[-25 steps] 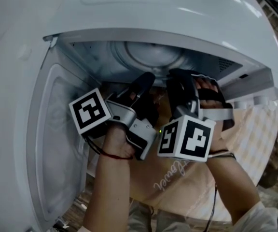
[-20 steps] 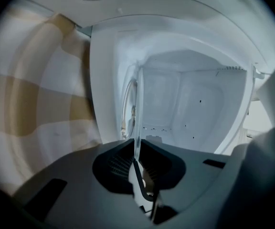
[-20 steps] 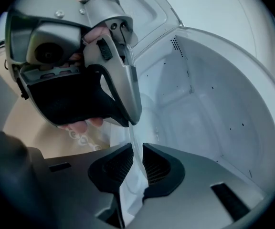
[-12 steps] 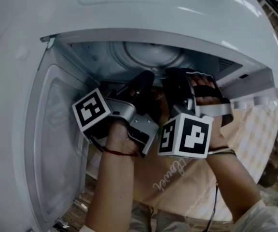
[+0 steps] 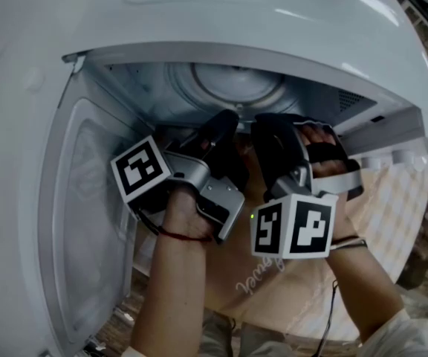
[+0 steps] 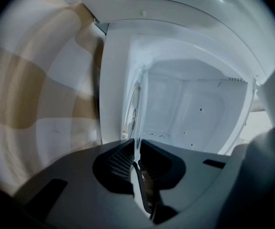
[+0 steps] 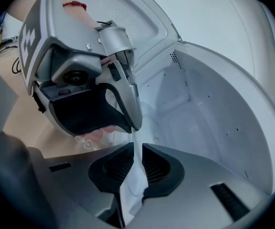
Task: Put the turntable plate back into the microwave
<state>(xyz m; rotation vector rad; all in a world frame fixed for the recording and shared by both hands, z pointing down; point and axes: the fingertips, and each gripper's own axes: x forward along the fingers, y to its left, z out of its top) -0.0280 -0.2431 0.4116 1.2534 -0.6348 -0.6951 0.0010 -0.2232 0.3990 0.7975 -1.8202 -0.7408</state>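
Plate (image 6: 137, 104) in left tool (image 6: 137, 149), right tool (image 7: 135, 151); microwave door (image 5: 88, 199), perhaps cloth (image 6: 32, 104), alongside.

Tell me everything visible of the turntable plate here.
The plate is clear glass, seen only edge-on in both gripper views, as a thin pale band with a rounded rim. It is held at the open microwave's cavity. The left gripper and right gripper each clamp its edge. Whether it touches the cavity floor can't be told.

L hand-held gripper (image 5: 223, 129) & R hand-held gripper (image 5: 273, 134) side by side in open microwave (image 5: 221, 13) mouth, door (image 5: 88, 199) left
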